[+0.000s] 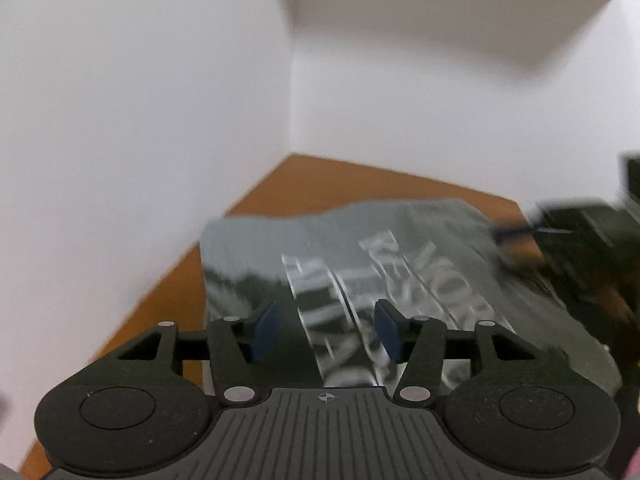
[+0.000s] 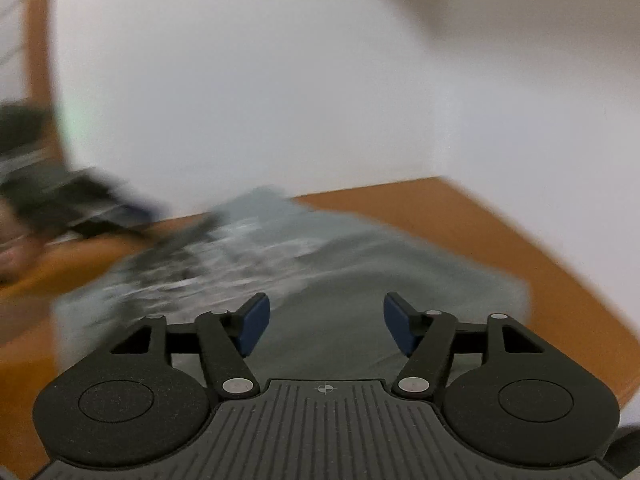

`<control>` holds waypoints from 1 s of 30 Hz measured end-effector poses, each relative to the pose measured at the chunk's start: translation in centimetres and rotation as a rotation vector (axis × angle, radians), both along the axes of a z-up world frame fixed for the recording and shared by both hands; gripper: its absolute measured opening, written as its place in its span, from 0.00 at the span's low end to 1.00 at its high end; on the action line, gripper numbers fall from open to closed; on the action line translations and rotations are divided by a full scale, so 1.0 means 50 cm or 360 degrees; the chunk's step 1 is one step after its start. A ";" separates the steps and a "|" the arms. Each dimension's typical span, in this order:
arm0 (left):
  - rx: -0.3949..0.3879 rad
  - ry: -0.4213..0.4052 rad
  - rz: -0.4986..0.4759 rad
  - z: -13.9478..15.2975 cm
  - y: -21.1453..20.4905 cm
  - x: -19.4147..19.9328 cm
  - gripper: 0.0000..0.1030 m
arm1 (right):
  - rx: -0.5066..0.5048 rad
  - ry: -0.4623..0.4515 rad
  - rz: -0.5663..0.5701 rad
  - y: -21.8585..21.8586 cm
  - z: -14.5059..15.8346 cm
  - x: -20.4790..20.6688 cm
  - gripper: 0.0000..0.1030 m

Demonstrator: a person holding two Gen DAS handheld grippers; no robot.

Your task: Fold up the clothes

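White walls (image 1: 140, 100) enclose the orange-brown table (image 1: 320, 176). A grey printed shirt (image 1: 400, 248) lies spread on it, reaching toward the far corner. The left gripper (image 1: 326, 330) and right gripper (image 2: 326, 326) both hover above the cloth, jaws spread wide, gripping nothing; both views are motion-blurred.

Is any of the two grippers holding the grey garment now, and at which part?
Neither. The left gripper and right gripper are both open above the grey printed garment.
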State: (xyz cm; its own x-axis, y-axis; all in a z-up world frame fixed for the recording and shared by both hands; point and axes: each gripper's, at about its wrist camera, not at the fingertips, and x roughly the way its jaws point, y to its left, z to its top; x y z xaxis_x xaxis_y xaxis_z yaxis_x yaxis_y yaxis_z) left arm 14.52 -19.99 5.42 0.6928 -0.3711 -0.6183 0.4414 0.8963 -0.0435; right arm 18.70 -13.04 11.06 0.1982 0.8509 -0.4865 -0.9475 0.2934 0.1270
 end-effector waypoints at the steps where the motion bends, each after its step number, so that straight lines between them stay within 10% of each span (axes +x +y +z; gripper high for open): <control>1: -0.0005 0.0000 0.0014 0.000 -0.008 0.020 0.56 | -0.0007 0.0002 0.0054 -0.002 -0.002 -0.026 0.62; 15: -0.0056 0.0027 0.0089 -0.012 0.008 0.073 0.56 | -0.0254 -0.0176 0.0255 -0.030 -0.013 -0.085 0.67; 21: -0.0096 0.0016 0.0047 -0.010 0.019 0.067 0.56 | -0.0290 -0.0493 -0.0412 -0.097 0.029 0.016 0.67; 30: -0.0075 -0.0021 -0.0021 -0.050 -0.006 0.101 0.55 | 0.0074 -0.0028 -0.0444 -0.126 0.028 0.048 0.74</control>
State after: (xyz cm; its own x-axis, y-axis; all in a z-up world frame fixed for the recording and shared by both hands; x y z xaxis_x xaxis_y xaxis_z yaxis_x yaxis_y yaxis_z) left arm 19.55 -20.28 2.94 0.6956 -0.4086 -0.5910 0.4538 0.8876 -0.0795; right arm 21.09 -19.36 12.45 0.4358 0.7837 -0.4426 -0.8332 0.5373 0.1308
